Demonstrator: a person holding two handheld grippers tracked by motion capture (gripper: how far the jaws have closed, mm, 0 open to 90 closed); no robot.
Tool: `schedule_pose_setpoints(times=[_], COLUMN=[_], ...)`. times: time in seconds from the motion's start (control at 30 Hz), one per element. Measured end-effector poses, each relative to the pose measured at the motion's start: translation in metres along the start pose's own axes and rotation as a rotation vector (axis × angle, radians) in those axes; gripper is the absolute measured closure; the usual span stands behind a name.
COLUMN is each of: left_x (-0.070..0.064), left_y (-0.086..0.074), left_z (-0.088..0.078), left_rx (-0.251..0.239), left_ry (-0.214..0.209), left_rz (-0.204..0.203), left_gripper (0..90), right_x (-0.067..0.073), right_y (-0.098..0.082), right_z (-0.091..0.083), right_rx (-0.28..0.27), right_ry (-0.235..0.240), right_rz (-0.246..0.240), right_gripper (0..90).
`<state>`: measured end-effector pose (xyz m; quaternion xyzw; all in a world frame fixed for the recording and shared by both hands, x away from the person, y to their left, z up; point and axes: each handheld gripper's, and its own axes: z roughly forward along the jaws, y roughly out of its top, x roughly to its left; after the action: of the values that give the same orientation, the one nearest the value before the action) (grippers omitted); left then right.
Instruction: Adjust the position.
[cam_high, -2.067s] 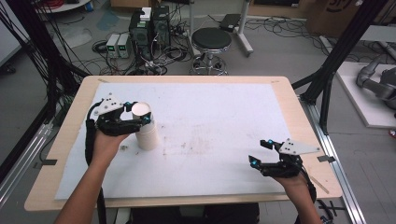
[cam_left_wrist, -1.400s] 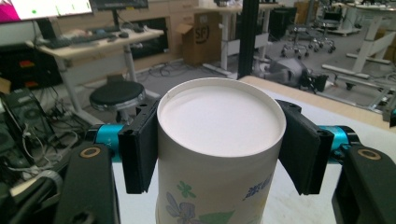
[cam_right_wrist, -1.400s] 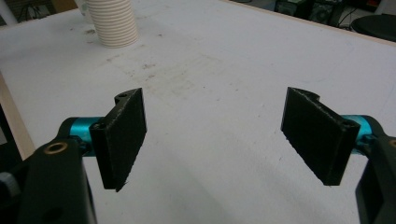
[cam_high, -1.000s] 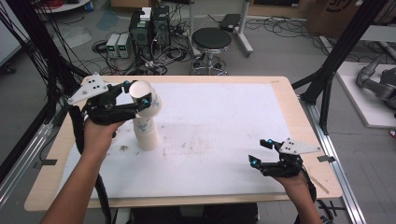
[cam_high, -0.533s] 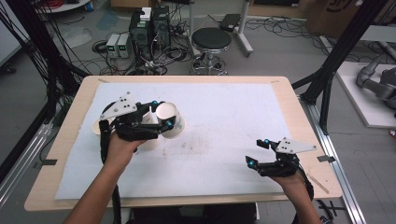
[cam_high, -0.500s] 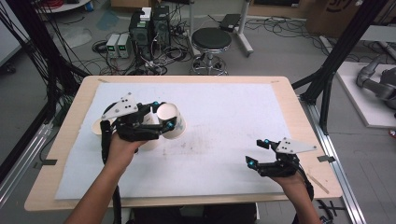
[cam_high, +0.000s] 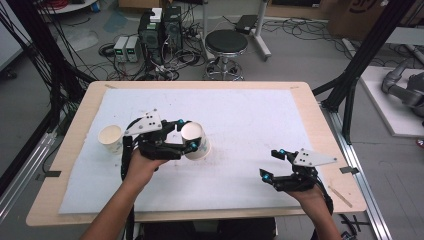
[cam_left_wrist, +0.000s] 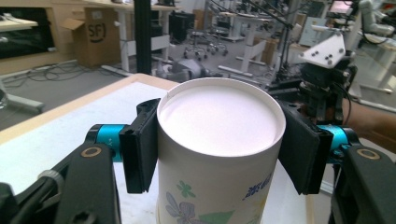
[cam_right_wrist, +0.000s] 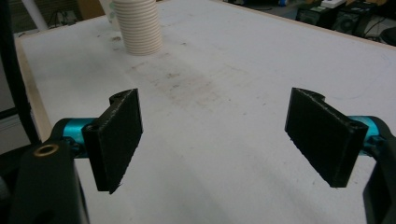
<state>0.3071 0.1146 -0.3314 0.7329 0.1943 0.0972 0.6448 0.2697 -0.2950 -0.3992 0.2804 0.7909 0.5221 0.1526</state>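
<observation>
both pads of left claw (cam_left_wrist: 219, 154) clamp paper cup (cam_left_wrist: 217, 154); right claw (cam_right_wrist: 219, 140) wide open.

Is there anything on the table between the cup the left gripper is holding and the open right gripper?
Nothing visible. The left gripper is clamped on the paper cup, and only bare white mat lies between it and the open right gripper.

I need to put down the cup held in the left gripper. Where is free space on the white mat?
The middle of the white mat, between the left gripper with its paper cup and the right gripper, is bare, as is the far strip. The left edge is crowded: a cup stack stands there.
</observation>
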Motion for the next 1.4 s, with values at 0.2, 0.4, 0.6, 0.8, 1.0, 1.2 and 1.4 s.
schedule_pose_setpoints(times=[0.2, 0.4, 0.6, 0.8, 1.0, 1.2, 1.4], left_x=[-0.01, -0.019, -0.027, -0.031, -0.034, -0.04, -0.045], left_y=[-0.013, -0.019, -0.022, -0.024, -0.025, -0.028, -0.03], left_z=[0.013, 0.022, 0.03, 0.036, 0.043, 0.052, 0.058], left_rx=[0.03, 0.03, 0.057, 0.074, 0.078, 0.087, 0.081], left_ry=[-0.053, -0.111, -0.155, -0.185, -0.206, -0.241, -0.273], left_rz=[0.0, 0.005, 0.02, 0.025, 0.026, 0.031, 0.032], left_gripper=[36.3, 36.4, 36.4, 36.5, 36.6, 36.6, 36.6], right_x=[0.009, 0.014, 0.022, 0.03, 0.035, 0.041, 0.042], right_y=[0.006, 0.009, 0.019, 0.031, 0.034, 0.031, 0.028], right_z=[0.001, 0.002, 0.016, 0.032, 0.043, 0.05, 0.051], right_rx=[-0.028, -0.056, -0.045, -0.03, -0.021, -0.017, -0.014], right_ry=[0.048, 0.097, 0.175, 0.246, 0.295, 0.332, 0.353], right_rz=[-0.028, -0.03, -0.052, -0.08, -0.101, -0.108, -0.104], right_gripper=[19.7, 20.0, 20.0, 20.0, 20.0, 20.0, 20.3])
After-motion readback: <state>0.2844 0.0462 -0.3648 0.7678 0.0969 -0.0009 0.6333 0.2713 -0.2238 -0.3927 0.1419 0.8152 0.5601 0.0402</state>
